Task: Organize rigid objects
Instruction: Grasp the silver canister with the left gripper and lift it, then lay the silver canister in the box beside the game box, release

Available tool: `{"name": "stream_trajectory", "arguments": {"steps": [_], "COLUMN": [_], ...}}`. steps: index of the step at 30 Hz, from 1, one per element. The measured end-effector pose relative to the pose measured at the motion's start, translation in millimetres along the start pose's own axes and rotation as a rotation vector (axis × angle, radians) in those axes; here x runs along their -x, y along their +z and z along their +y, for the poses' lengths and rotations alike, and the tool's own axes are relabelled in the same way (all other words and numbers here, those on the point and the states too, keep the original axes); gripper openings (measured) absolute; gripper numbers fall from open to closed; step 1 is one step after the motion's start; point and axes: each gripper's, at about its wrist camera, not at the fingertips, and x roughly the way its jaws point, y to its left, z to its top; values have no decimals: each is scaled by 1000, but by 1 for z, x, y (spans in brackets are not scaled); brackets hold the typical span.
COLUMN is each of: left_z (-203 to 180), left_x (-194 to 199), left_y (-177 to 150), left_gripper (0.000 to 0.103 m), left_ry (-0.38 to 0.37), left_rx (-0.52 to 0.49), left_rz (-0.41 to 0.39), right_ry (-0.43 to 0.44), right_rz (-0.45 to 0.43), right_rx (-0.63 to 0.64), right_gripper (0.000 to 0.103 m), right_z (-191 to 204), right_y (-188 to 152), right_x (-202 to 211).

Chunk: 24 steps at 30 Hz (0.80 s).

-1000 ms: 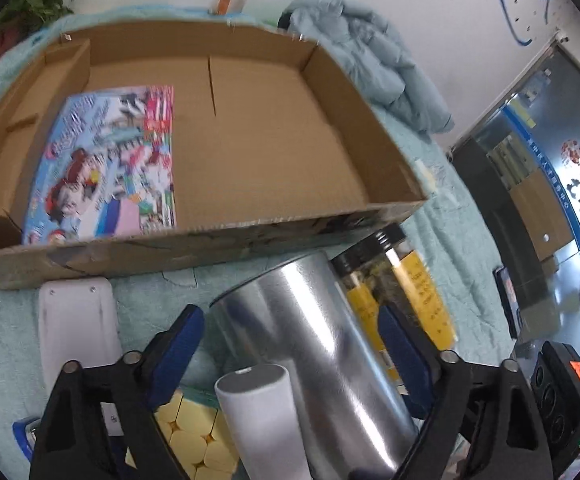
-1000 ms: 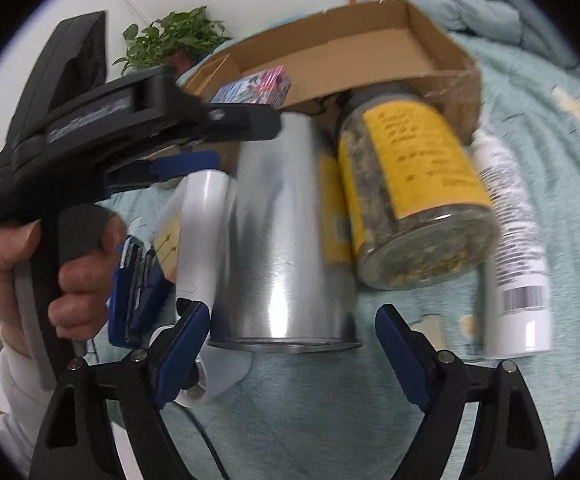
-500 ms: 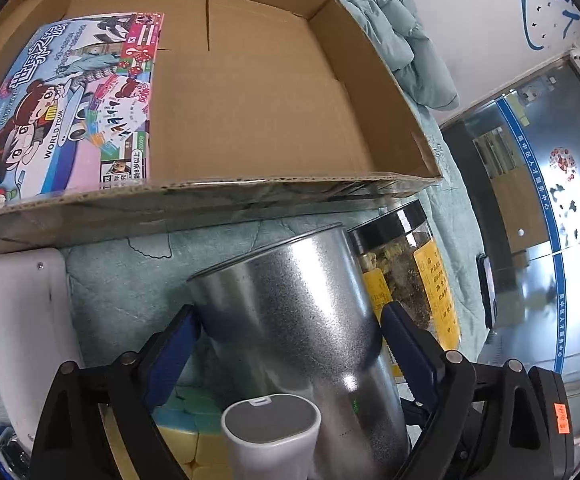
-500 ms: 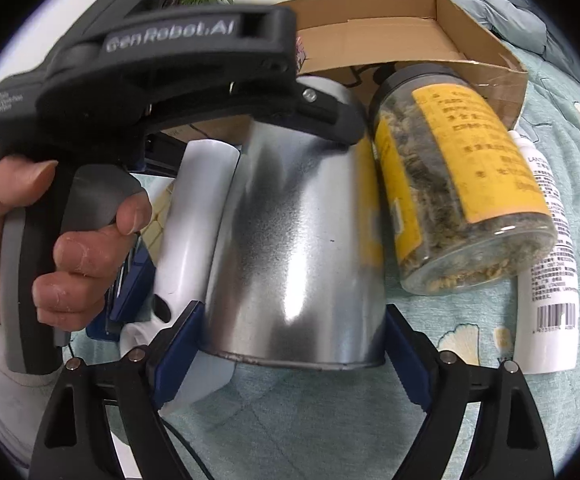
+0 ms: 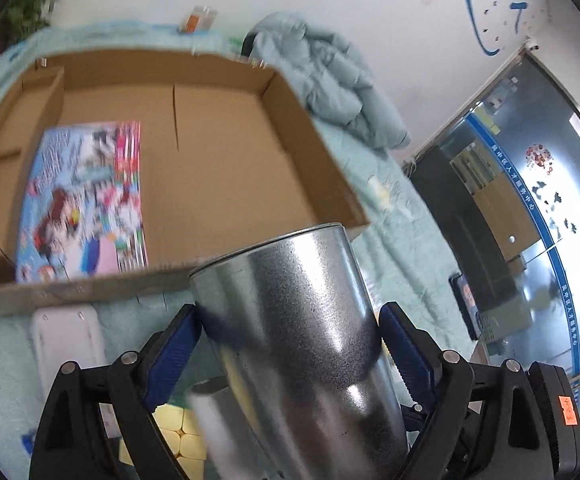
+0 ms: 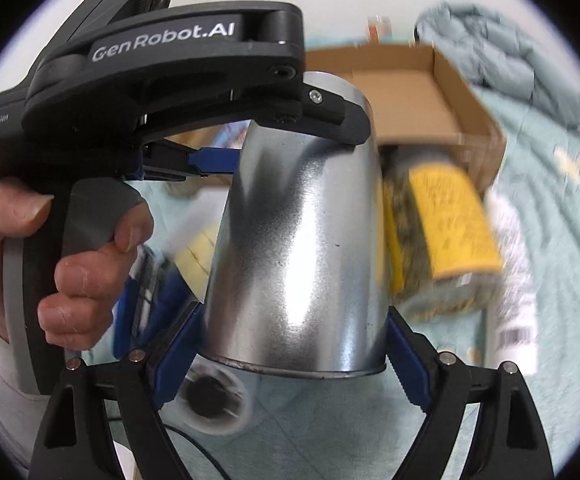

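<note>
One metal tin (image 5: 301, 344) between two hand-held grippers, one cardboard box (image 5: 218, 168) behind.

Blurred and hidden bits

My view of the jar (image 6: 441, 236) smears with motion; the metal can (image 5: 301, 344) hides the cube (image 5: 180, 430) partly.

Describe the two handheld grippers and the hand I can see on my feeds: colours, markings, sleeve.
Both grippers are black plastic with blue pads on the fingers and silver rivets. The left gripper bears white "GenRobot.AI" lettering, a grey-backed handle and an orange sticker. The bare left hand wears a white sleeve. The right gripper looks alike.
</note>
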Motion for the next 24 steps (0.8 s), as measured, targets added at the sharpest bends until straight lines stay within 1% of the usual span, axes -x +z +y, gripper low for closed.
{"name": "stream_trajectory", "arguments": {"steps": [3, 6, 8, 10, 12, 15, 18, 19, 22, 24], "left_z": [-15, -23, -27, -24, -25, -23, -17, -13, 0, 14], "left_x": [22, 39, 43, 51, 53, 56, 52, 48, 29, 9], "left_y": [22, 52, 75, 98, 116, 143, 167, 177, 191, 194], "left_gripper": [88, 88, 88, 88, 89, 89, 88, 88, 88, 88], "left_ry": [20, 37, 36, 30, 39, 63, 75, 80, 93, 101], "left_rx": [-47, -75, -81, -74, -77, -88, -93, -95, -87, -74], "left_rz": [-61, -111, -128, -135, -147, -164, -164, -156, -120, -88], "right_ry": [-4, 4, -1, -16, -11, 12, 37, 44, 66, 83], "right_rz": [-55, -90, -108, -125, -131, -124, -108, -101, -56, -12], "right_rx": [39, 60, 83, 116, 125, 119, 106, 104, 86, 66], "right_gripper": [87, 87, 87, 87, 87, 87, 87, 87, 87, 87], "right_z": [6, 5, 8, 2, -6, -10, -17, -19, -32, -40], "right_y": [17, 38, 55, 71, 92, 117, 140, 146, 164, 168], "right_x": [13, 24, 26, 31, 28, 25, 17, 14, -4, -20]}}
